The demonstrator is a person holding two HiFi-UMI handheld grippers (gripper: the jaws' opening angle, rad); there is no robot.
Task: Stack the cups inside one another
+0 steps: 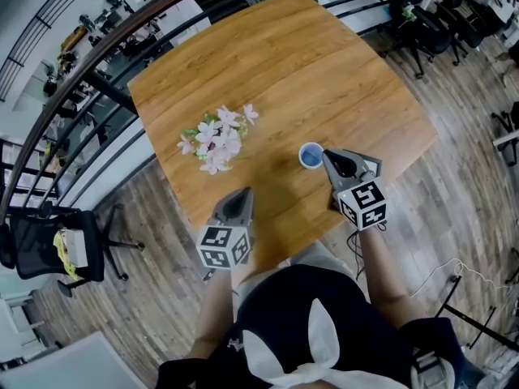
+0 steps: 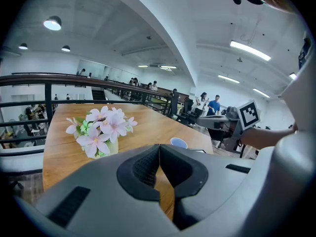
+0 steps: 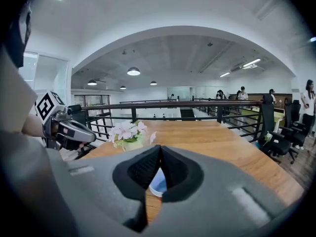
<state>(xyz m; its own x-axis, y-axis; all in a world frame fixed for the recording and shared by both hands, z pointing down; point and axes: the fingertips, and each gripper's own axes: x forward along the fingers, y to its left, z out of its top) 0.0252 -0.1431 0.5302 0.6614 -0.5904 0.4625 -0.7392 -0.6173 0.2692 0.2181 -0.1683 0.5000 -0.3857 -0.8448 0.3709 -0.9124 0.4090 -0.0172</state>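
A blue cup (image 1: 310,155) stands upright on the wooden table (image 1: 284,63), right of the middle. My right gripper (image 1: 326,156) hovers at the cup's right side with its jaws shut and nothing between them. In the right gripper view the cup (image 3: 157,182) shows below and beyond the closed tips (image 3: 160,149). My left gripper (image 1: 243,193) is near the table's front edge, apart from the cup, with its jaws (image 2: 159,149) shut and empty. From there the cup (image 2: 178,142) is ahead and to the right. I see only this one cup shape; whether others sit inside it is hidden.
A small bunch of pink and white flowers (image 1: 215,140) sits on the table left of the cup. A dark railing (image 1: 105,79) runs along the table's far and left sides. An office chair (image 1: 49,245) stands on the floor at the left.
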